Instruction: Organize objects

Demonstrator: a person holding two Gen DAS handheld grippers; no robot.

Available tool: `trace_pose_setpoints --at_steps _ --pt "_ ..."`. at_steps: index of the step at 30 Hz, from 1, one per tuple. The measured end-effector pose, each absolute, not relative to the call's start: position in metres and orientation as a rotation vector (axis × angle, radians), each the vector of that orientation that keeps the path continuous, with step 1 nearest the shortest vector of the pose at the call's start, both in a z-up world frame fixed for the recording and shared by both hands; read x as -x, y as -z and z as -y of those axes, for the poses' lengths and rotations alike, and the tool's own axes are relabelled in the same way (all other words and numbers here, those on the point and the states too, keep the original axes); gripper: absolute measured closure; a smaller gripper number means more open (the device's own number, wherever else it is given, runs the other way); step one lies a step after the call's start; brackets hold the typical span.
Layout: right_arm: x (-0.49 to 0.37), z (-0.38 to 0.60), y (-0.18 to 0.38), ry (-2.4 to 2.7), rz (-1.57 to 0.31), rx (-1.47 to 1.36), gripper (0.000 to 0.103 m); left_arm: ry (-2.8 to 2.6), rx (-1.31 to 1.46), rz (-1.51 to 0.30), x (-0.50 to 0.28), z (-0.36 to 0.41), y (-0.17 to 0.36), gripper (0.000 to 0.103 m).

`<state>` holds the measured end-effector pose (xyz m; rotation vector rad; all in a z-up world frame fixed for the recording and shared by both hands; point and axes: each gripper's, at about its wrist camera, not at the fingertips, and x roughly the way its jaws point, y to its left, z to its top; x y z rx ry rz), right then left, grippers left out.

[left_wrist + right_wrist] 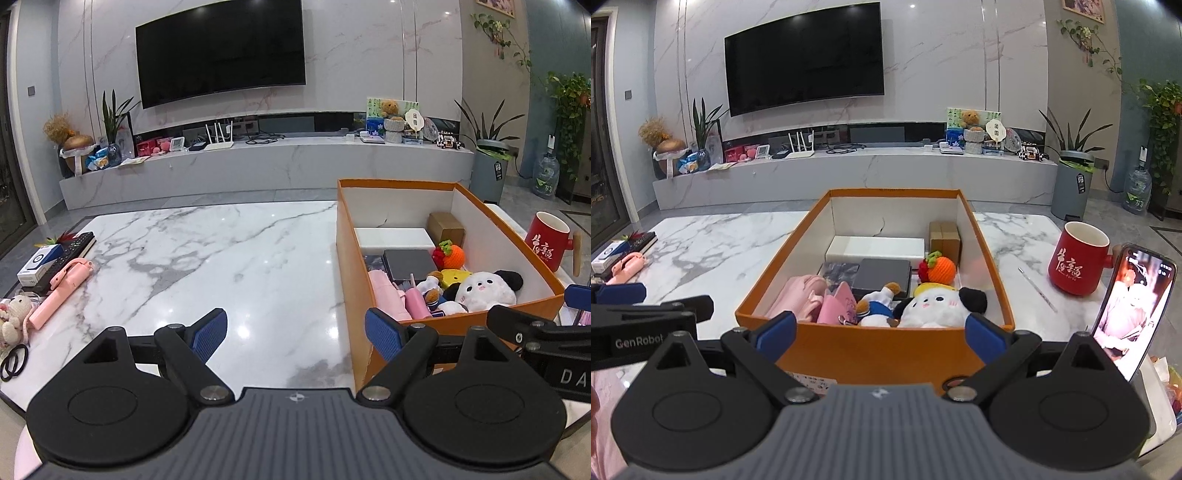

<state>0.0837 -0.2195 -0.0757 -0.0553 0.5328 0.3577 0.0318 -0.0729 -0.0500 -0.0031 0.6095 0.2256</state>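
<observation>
1. This is a home living room: a big dark television (221,51) hangs on a marble-veined wall in the upper middle of the frame.
2. Beneath it runs a long low marble TV bench (266,166) carrying a white router (219,137), a teddy bear (390,109) and small ornaments.
3. Potted plants (489,129) stand at the right, and a water jug (545,176) sits on the tiled floor beside them.
4. In the foreground a glossy marble table (221,258) holds household clutter: an orange box (871,347) full of plush toys, a red mug (1078,258), a remote control (70,251) and a propped phone (1130,314).
</observation>
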Motion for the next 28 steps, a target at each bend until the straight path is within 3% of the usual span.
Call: trace_pose_setpoints --at_steps 28 --pt "-0.0864 0.2216 0.0747 -0.354 -0.531 0.044 0.005 -0.236 -0.025 -0.627 -0.0395 0.0762 0.0468 0.005"
